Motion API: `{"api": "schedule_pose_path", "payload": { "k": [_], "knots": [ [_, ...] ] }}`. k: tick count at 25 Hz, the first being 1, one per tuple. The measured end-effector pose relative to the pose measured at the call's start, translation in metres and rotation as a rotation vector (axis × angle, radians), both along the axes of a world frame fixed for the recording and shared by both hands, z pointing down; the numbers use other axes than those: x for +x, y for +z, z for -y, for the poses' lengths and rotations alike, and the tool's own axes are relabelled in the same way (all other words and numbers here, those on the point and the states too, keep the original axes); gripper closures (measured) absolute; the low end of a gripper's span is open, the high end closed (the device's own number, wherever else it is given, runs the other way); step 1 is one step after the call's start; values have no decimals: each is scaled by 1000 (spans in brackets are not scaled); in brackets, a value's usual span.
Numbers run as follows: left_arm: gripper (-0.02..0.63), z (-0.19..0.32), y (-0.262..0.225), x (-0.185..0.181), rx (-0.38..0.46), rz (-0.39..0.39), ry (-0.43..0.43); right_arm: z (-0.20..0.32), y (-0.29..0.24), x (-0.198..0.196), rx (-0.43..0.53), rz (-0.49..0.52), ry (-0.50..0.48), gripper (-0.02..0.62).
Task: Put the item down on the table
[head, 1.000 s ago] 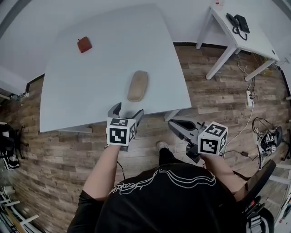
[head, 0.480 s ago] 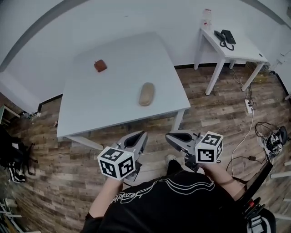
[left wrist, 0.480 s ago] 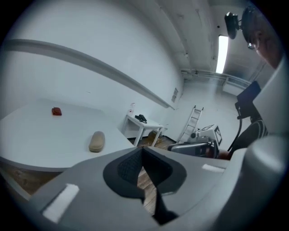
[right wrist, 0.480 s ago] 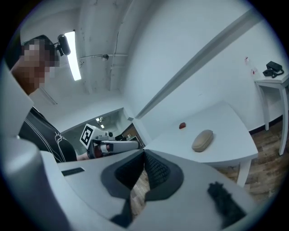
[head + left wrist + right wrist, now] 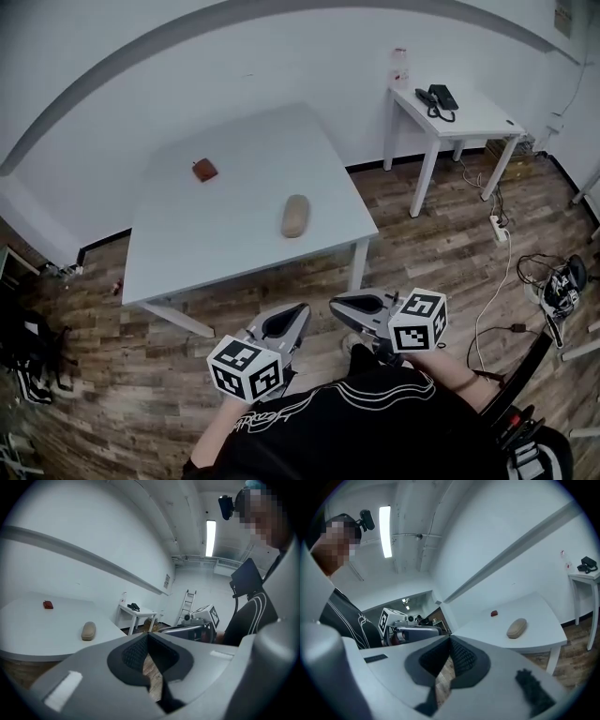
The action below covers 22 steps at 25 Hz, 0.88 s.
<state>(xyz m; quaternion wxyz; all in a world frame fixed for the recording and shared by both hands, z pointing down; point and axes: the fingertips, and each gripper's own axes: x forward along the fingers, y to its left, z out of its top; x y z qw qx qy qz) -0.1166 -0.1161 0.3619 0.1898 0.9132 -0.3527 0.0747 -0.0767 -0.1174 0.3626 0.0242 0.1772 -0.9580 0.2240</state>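
Seen from the head view, the large white rectangular table (image 5: 216, 244) takes up the 11 o'clock area on the brown wood-plank floor (image 5: 412, 253). On it, the tan oblong case (image 5: 294, 216) lies toward the table's right end. The small red pouch (image 5: 204, 170) lies well apart at the case's 10 o'clock, nearer the wall. The small white side table (image 5: 478, 117) stands at 2 o'clock by the wall, with a black telephone (image 5: 437, 97) on it. The left gripper (image 5: 298, 311) and right gripper (image 5: 337, 304) sit side by side at 6 o'clock, off the table and over the floor.

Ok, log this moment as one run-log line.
left gripper: shut, empty | right gripper: shut, empty | tan case: lying on table | small red item: on table, farther back
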Motion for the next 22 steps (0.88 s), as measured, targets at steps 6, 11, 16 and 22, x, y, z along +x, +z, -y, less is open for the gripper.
{"api": "schedule_pose_path", "payload": {
  "k": [6,11,16,22],
  "knots": [
    [601,-12,-1,-2,9,5,-3,-12,-4,2,18,3,11,588],
    [601,-11,-8,-3,23,7,-13,-14,-9,2,22,5,-2,588],
    [601,-12,-16,-4,33,-3,-13,-17,-16,-1,36,3,-20,588],
    [601,-14,-20,-1,48,-9,-17,-21,-17,1,41,2,-31,588]
  ]
}}
